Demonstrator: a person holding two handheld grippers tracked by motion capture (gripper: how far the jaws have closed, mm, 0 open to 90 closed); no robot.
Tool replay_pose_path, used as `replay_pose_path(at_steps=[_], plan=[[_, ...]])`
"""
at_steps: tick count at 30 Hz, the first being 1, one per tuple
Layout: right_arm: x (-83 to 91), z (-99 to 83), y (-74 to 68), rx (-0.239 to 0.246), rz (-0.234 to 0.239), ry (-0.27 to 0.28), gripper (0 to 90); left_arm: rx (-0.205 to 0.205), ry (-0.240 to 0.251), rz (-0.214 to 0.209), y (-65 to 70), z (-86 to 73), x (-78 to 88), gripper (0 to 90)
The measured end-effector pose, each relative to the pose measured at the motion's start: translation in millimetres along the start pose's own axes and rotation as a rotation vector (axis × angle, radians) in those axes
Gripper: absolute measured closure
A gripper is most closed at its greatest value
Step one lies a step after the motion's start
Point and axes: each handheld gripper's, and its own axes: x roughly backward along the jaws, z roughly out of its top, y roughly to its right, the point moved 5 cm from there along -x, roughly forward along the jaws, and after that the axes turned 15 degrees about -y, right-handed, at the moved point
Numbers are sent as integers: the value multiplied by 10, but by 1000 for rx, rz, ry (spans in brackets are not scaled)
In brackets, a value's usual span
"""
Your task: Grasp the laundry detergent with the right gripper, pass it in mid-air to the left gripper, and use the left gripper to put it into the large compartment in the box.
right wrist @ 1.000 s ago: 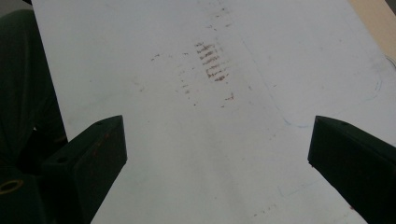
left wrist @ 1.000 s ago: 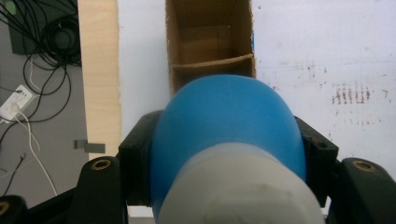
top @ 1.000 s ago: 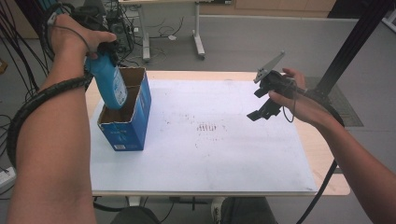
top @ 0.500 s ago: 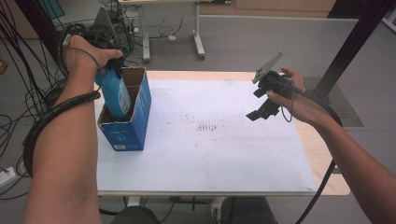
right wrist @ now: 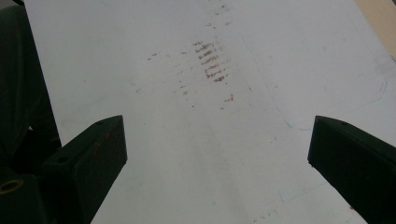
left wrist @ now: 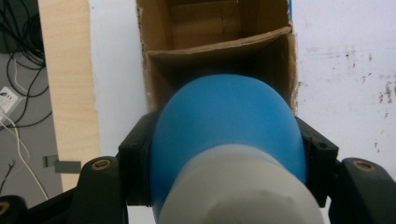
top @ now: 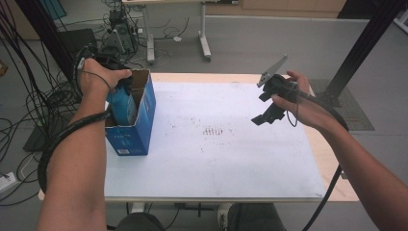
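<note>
Left gripper is clamped on a blue bottle, left forearm reaching forward over the open blue cardboard box, bottle partly down inside it, cardboard divider just beyond the jaws. Right gripper hangs empty, jaws spread wide, tilted down over the stained white table sheet, wrist raised, well apart from the box.

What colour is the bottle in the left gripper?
Blue bottle with a white end, clearest in the left gripper view.
</note>
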Motion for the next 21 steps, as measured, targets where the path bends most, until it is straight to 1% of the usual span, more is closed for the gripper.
replay_pose_path(at_steps=[7,13,20,21], plan=[[-39,20,4,0,5,0,44,1,-2,-4,17,30,-186,375],[-79,20,12,0,12,-6,44,-4,-14,-2,20,43,-337,375],[-97,18,33,-5,9,-10,44,-2,-25,0,21,54,-461,375],[-102,18,35,-3,10,-9,44,-8,-29,3,18,54,-474,375]])
